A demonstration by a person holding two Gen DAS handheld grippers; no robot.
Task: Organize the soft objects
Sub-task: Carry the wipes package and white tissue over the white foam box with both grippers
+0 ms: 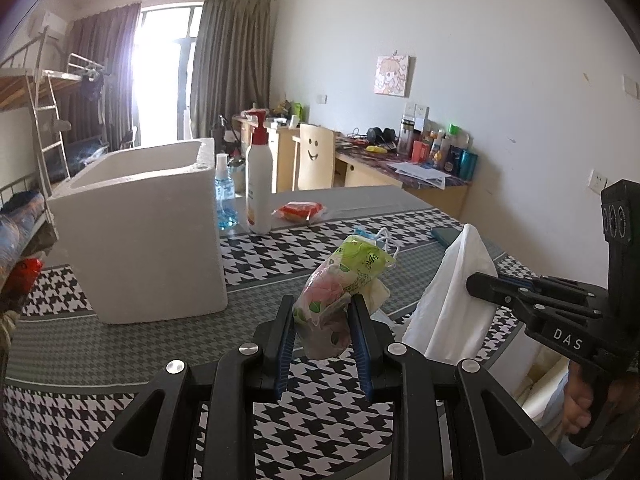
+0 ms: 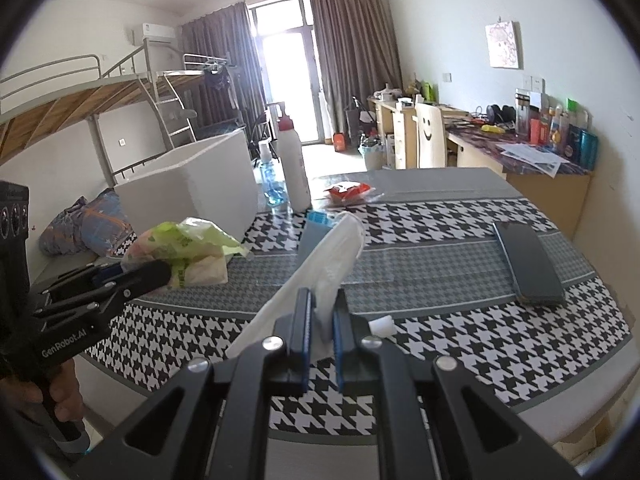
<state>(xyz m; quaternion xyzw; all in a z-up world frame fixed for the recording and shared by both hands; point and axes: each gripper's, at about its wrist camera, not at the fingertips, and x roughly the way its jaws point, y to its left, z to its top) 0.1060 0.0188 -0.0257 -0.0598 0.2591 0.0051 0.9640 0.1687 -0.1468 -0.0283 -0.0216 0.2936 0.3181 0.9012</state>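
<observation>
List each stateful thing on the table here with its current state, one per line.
Left tongs: shut on the floral tissue pack, lifted.
Right tongs: shut on the white tissue, held up.
Foam box: open-topped, upright; inside hidden.
Pump bottle: upright.
Blue spray bottle: upright, partly filled.
Red packet: lying flat.
Dark phone: lying flat.

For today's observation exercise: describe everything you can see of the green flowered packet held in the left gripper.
The green flowered packet is a soft, crinkly plastic pack, lime green at its far end and printed with pink flowers and green leaves nearer the left gripper. It looks part-empty and crumpled. It is lifted above the checked tablecloth, tilting up and away, pinched at its lower end between the fingers. Pale tissue shows beneath it.
</observation>
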